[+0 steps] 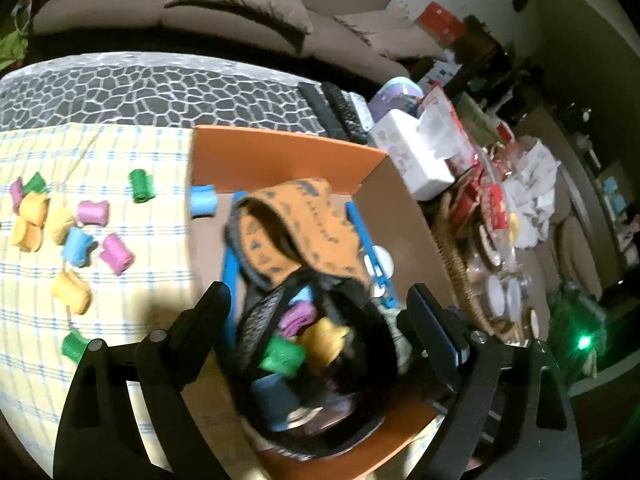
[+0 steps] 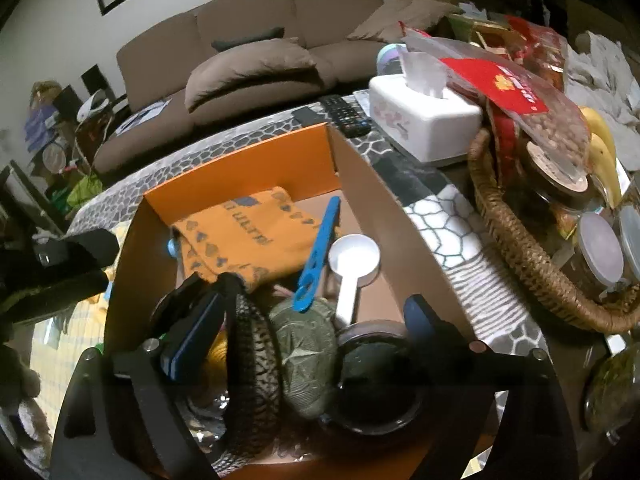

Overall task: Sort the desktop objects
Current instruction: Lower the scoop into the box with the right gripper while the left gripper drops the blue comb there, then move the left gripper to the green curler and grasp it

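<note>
Both grippers hovering over the box, jaws apart, gripping nothing.
Left gripper (image 1: 316,312) and right gripper (image 2: 316,320) are standing over the orange box (image 1: 280,152); spools (image 1: 316,340) are collecting inside its pouch, others (image 1: 72,240) waiting left of the box.

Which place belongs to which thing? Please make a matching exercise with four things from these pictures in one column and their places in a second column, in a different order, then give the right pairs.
Things:
1. white scoop
2. banana
3. remote control
4. yellow spool

Places:
A. on the checked cloth, outside the box
B. in the woven basket
C. inside the cardboard box, beside the blue tool
D. on the patterned table cover, behind the box

Pairs: 1-C, 2-B, 3-D, 4-A
</note>
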